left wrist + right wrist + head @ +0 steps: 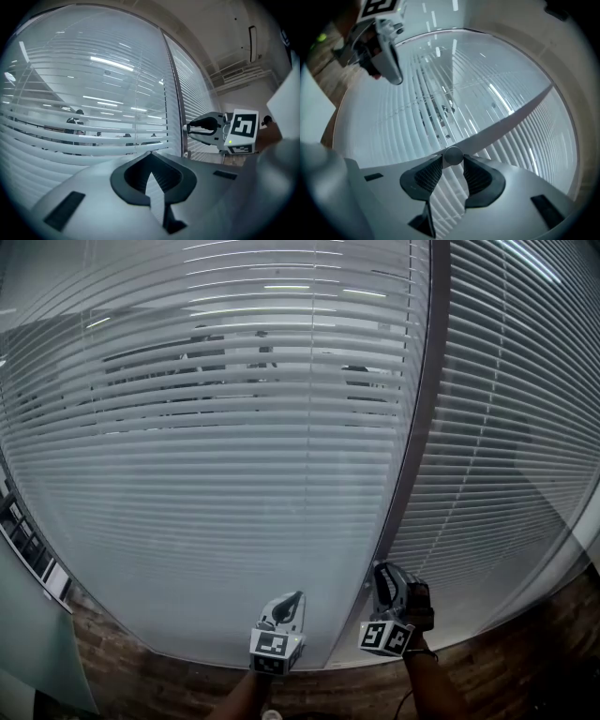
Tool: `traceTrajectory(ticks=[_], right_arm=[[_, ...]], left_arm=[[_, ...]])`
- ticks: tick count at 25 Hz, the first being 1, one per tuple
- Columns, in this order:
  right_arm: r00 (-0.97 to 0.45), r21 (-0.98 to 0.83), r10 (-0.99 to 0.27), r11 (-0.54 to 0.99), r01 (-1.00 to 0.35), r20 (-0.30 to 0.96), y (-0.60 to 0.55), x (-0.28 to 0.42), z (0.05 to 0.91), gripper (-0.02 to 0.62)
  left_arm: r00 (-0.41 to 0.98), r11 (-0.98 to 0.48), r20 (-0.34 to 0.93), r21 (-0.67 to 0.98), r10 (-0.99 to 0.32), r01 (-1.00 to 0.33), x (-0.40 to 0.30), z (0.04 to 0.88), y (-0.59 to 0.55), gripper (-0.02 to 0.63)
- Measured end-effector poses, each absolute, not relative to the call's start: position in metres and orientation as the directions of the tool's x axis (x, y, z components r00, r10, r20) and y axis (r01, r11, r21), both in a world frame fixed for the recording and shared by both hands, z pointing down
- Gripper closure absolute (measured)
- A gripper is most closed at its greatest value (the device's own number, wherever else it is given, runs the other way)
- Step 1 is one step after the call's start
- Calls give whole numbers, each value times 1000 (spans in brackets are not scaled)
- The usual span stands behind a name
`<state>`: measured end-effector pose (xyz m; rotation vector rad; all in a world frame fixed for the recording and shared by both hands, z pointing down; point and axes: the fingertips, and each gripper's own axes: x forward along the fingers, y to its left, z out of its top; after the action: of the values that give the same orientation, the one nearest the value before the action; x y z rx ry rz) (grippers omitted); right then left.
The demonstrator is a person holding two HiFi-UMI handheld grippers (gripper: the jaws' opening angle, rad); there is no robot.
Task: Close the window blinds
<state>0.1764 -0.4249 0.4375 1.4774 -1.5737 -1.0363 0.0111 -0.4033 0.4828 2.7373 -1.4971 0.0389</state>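
- My left gripper (151,155) is nearest the camera in its own view. Its jaws are pressed together at the tips with nothing between them, and it points up at the slats.
- My right gripper (453,158) is clamped on a round grey knob (453,154), which sits right between the two ribbed jaw pads at their tips.
- In the head view both grippers are low in front of me, side by side and apart. Each marker cube (270,648) faces me, and my right hand (419,606) is wrapped round the right handle.
- The window blinds fill nearly everything ahead. The left blind (216,474) is the wide one, and the right blind (511,427) hangs beyond a grey window post (413,456). My right gripper is at the foot of that post — just beside the left blind's edge.
- On the left blind the lower slats lie flat and read as one pale sheet. Higher up there are gaps between the slats.
- Through those gaps I can see dark shapes and strips of ceiling light. I cannot tell which of these are reflections on the glass.
- A thin clear rod (137,108) hangs down in front of the left blind.
- Below the blinds there is a wood-patterned floor (511,681).
- A pale ceiling with a long lamp (253,43) shows above my right gripper in the left gripper view.
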Motion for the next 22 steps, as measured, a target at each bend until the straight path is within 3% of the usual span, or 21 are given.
traceTrajectory(ticks=[4, 7, 13, 22], right_arm=[[-113, 595, -993, 115, -796, 40, -423, 177, 440, 465], [-109, 366, -994, 100, -925, -5, -425, 178, 436, 459], [-78, 77, -996, 75, -994, -36, -428, 187, 428, 459], [-84, -2, -996, 84, -996, -35, -431, 190, 428, 469]], left_arm=[[539, -539, 44, 13, -841, -842, 9, 488, -400, 606], [538, -538, 50, 12, -842, -843, 8, 490, -399, 606], [522, -522, 43, 14, -852, -853, 0, 489, -397, 606], [506, -506, 42, 18, -861, -862, -8, 486, -399, 606]])
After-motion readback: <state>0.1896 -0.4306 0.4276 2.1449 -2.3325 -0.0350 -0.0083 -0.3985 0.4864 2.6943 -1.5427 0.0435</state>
